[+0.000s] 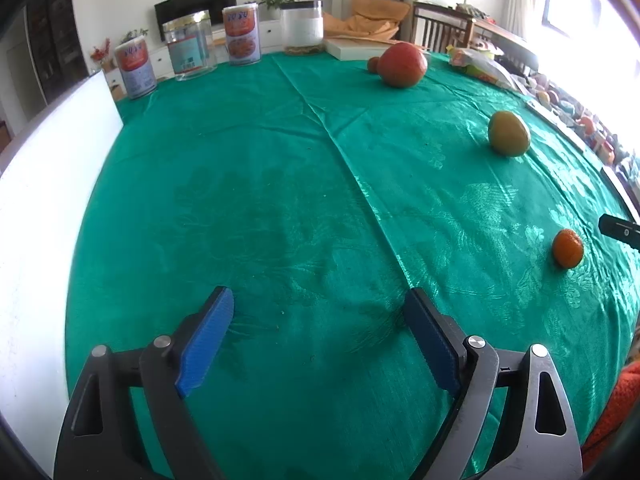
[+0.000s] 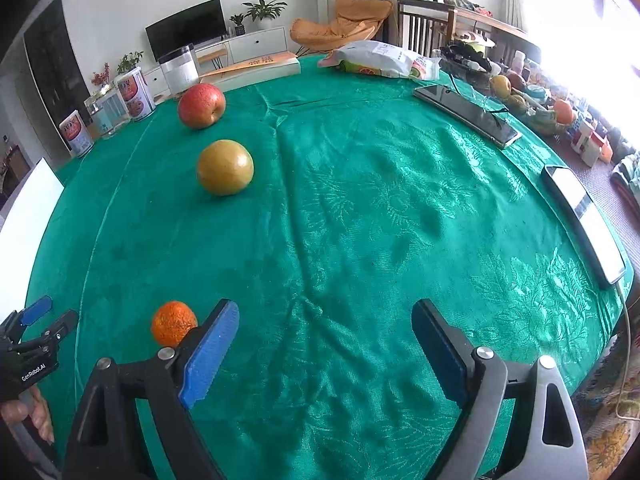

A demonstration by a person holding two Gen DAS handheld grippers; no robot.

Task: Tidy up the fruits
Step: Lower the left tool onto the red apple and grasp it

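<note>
Three fruits lie on the green tablecloth (image 1: 260, 184): a red apple (image 1: 402, 65) far back, a yellow-green pear-like fruit (image 1: 509, 134) at mid right, and a small orange (image 1: 567, 248) nearer right. In the right wrist view the apple (image 2: 201, 105), the yellow fruit (image 2: 225, 167) and the orange (image 2: 174, 322) line up on the left. My left gripper (image 1: 320, 312) stands open over bare cloth, nothing between its blue pads. My right gripper (image 2: 325, 326) is open too, empty, with the orange just outside its left finger (image 2: 212, 348).
Several tins and jars (image 1: 190, 50) stand along the table's far edge, with a book (image 2: 256, 67) and a snack bag (image 2: 380, 60). Two phones (image 2: 468, 114) lie at the right edge. A white board (image 1: 44, 200) is on the left. A small dark fruit (image 1: 373, 64) sits by the apple.
</note>
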